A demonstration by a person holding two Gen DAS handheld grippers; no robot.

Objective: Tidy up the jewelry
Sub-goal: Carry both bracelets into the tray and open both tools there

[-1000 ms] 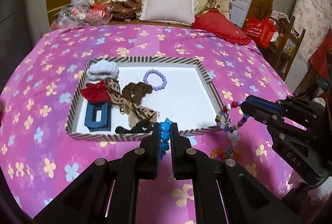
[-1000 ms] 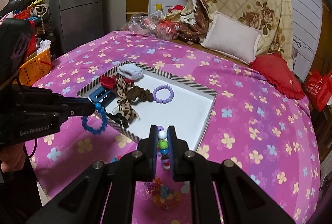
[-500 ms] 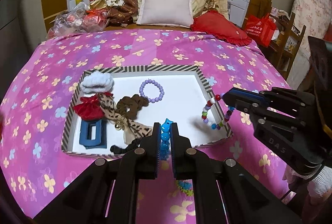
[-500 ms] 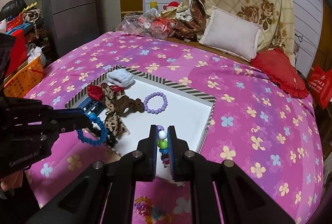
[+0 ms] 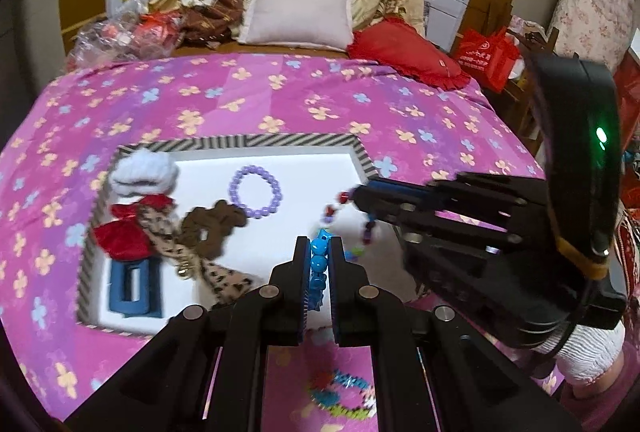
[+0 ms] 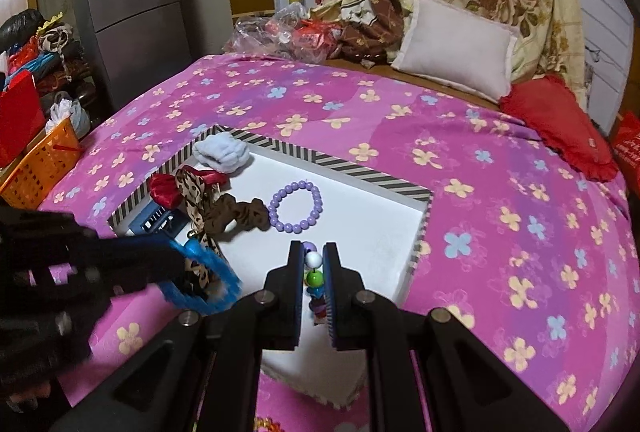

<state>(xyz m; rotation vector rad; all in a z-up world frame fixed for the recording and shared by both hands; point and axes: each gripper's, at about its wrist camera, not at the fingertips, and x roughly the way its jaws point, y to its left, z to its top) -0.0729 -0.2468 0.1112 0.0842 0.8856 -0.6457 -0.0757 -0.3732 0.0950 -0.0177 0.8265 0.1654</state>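
Observation:
A striped-rim white tray [image 5: 304,141] [image 6: 372,178] lies on the pink flowered bedspread. It holds a purple bead bracelet [image 5: 255,193] [image 6: 296,206], a brown scrunchie [image 5: 212,222], a leopard-print bow [image 6: 196,200], a red bow [image 5: 128,236], a white fluffy scrunchie [image 5: 142,168] and a blue hair clip [image 5: 134,286]. My left gripper [image 5: 319,252] is shut on a blue bead bracelet [image 5: 319,264] [image 6: 208,280] over the tray's near edge. My right gripper [image 6: 313,260] is shut on a multicolour bead bracelet [image 6: 314,278] [image 5: 366,228] hanging over the tray's white floor.
A colourful bead piece [image 5: 344,392] lies on the bedspread in front of the tray. At the head of the bed are a white pillow [image 5: 298,12], a red cushion [image 5: 404,52] and plastic bags [image 5: 120,36]. An orange basket [image 6: 36,168] and a grey fridge [image 6: 132,0] stand beside the bed.
Both grippers have moved forward over the tray, each still carrying its bracelet. The multicolour bracelet went from outside the tray's right rim to above its floor.

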